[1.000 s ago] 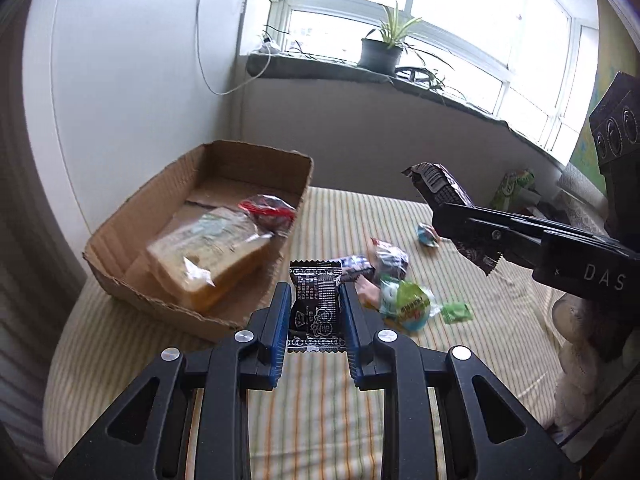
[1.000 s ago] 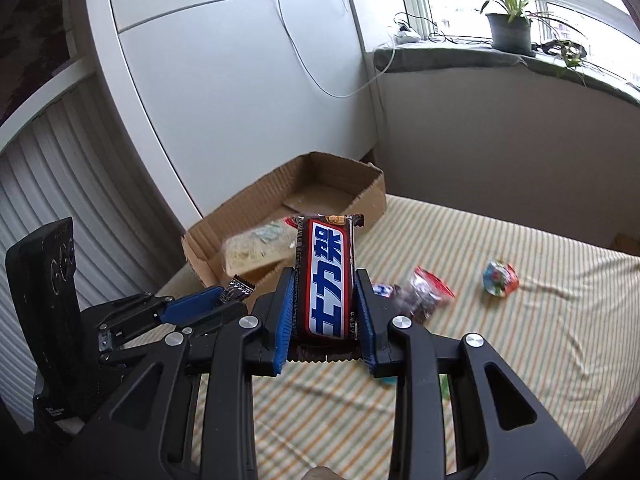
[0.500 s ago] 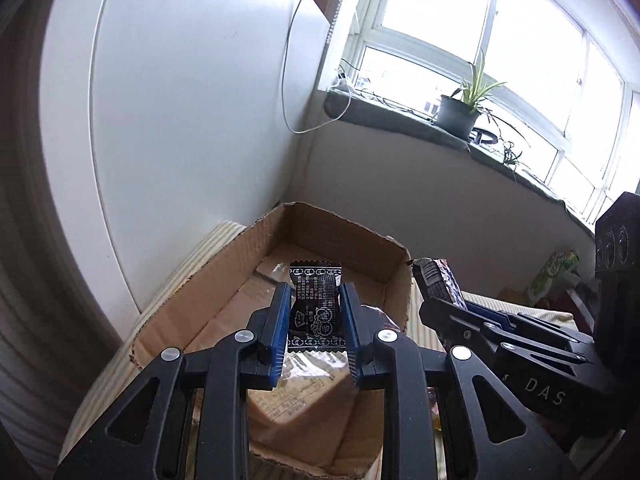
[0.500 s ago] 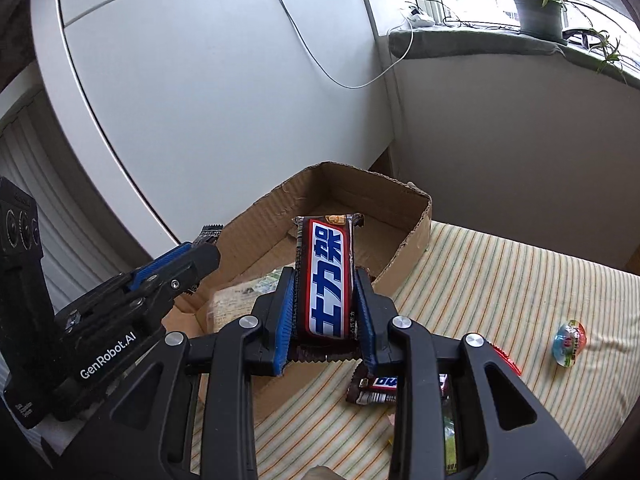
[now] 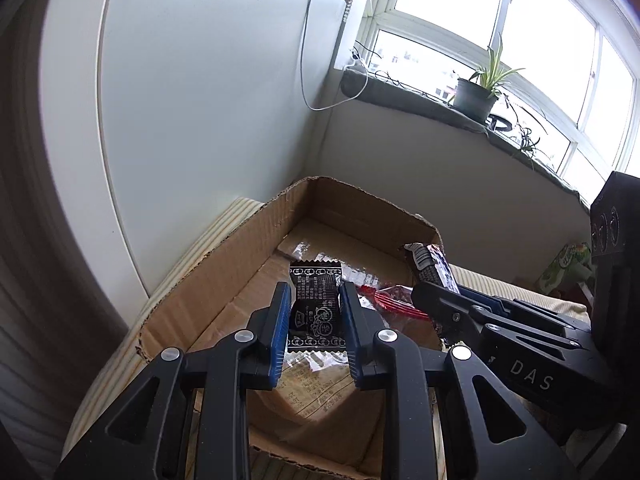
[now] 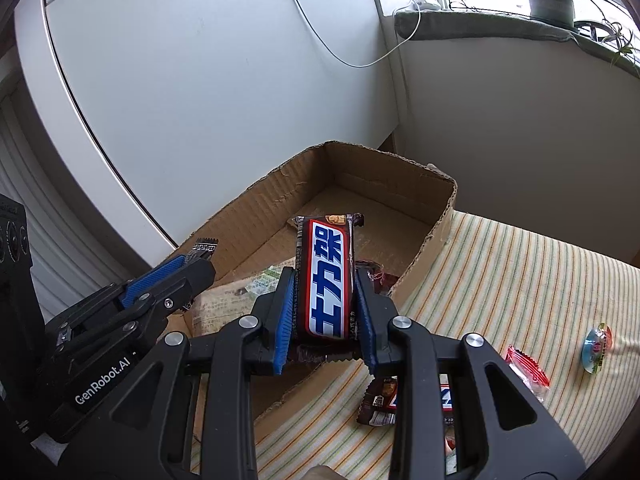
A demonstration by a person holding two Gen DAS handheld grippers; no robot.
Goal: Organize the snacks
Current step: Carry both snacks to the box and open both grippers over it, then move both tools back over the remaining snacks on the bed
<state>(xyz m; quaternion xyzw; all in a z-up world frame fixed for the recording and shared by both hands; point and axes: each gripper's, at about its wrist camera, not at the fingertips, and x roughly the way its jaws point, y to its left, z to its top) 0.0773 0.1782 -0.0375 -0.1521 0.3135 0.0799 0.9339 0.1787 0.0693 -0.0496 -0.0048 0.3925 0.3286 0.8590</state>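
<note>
My left gripper point(image 5: 315, 300) is shut on a small black snack packet point(image 5: 316, 304) and holds it above the inside of the open cardboard box point(image 5: 224, 264). My right gripper point(image 6: 325, 280) is shut on a brown, blue and white chocolate bar point(image 6: 326, 280) and holds it over the box's near right wall point(image 6: 436, 232). Each gripper shows in the other's view: the right one point(image 5: 424, 292) at the right, the left one point(image 6: 200, 260) at the left. A bread-like packet point(image 6: 236, 300) and a red wrapped snack point(image 5: 394, 302) lie in the box.
The box stands on a striped cloth point(image 6: 520, 280) against a white wall panel point(image 5: 200, 100). On the cloth lie a second chocolate bar point(image 6: 380, 400), a red packet point(image 6: 526, 368) and a round candy point(image 6: 598, 346). A window sill with a potted plant point(image 5: 476, 96) runs behind.
Both grippers have moved from over the cloth toward the box, each still holding its snack. The left packet now hangs over the box's inside, the chocolate bar over its right wall.
</note>
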